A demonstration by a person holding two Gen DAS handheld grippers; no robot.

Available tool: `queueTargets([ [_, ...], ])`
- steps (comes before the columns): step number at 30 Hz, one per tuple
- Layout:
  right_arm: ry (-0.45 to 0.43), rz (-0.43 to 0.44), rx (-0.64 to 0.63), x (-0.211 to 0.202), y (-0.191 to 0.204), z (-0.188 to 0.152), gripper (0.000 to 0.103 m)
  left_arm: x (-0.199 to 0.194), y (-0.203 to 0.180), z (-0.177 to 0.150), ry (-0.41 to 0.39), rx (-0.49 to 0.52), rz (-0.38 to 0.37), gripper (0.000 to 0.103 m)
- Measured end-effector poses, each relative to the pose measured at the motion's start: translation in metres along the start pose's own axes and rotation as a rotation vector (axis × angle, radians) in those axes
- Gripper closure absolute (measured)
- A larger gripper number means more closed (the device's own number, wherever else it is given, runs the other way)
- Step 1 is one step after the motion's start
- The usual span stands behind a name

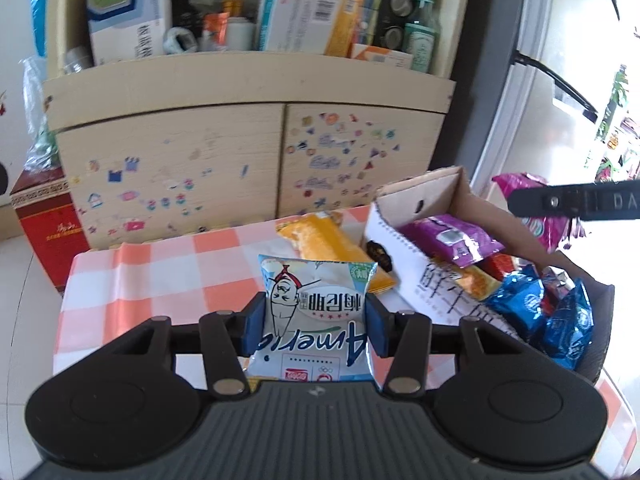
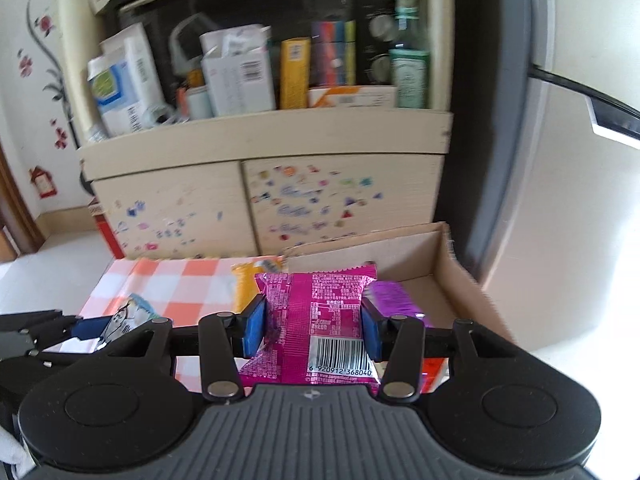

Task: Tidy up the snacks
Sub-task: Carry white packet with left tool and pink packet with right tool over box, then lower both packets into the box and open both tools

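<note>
Magenta packet (image 2: 316, 320) clamped right; pale-blue packet (image 1: 316, 312) left.

Stickered cabinet (image 1: 248, 160), checked tablecloth (image 1: 168, 280), red box (image 1: 48, 220)

Black ribbed claw (image 1: 315, 320) body, blue pads (image 1: 254, 330), silver pivot screws, round side discs

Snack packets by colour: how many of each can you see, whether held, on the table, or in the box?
Light blue-and-white packet: 1
Magenta foil packet: 1
Orange-yellow packets: 2
Purple packet: 1
Shiny blue foil packets: 2
Total: 7
</note>
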State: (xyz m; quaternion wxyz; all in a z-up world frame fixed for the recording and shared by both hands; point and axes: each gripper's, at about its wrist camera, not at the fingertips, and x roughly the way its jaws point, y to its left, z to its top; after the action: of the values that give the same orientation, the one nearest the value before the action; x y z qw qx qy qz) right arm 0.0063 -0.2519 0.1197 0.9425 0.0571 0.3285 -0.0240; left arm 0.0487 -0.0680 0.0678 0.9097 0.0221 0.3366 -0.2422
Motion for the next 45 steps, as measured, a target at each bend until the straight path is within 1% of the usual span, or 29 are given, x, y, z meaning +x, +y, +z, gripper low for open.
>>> queueTargets([
  [7,-0.025,-0.052,0.076,-0.014,-0.029,0.001,0.049,0.004,-0.022,0.01,-0.012,0.003,-0.044,0.054],
  [14,-0.045,-0.078,0.145,-0.022,-0.049,0.003,0.049,0.014,-0.049,0.023,-0.015,0.017,-0.082,0.053],
  [24,-0.056,-0.106,0.27,-0.025,-0.071,0.005,0.049,0.051,-0.096,0.045,0.003,0.038,-0.121,0.053],
  [33,-0.046,-0.134,0.383,-0.02,-0.089,0.004,0.049,0.078,-0.13,0.055,0.034,0.079,-0.152,0.053],
  [35,-0.046,-0.142,0.412,-0.019,-0.093,0.003,0.048,0.082,-0.134,0.057,0.039,0.076,-0.167,0.049],
  [37,-0.058,-0.14,0.426,-0.02,-0.096,0.003,0.042,0.083,-0.135,0.057,0.039,0.08,-0.169,0.035],
  [40,-0.068,-0.151,0.421,-0.023,-0.095,0.003,0.034,0.076,-0.13,0.058,0.019,0.085,-0.166,0.025],
  [45,-0.063,-0.127,0.396,-0.022,-0.088,0.005,0.032,0.065,-0.102,0.058,0.031,0.042,-0.15,0.025],
])
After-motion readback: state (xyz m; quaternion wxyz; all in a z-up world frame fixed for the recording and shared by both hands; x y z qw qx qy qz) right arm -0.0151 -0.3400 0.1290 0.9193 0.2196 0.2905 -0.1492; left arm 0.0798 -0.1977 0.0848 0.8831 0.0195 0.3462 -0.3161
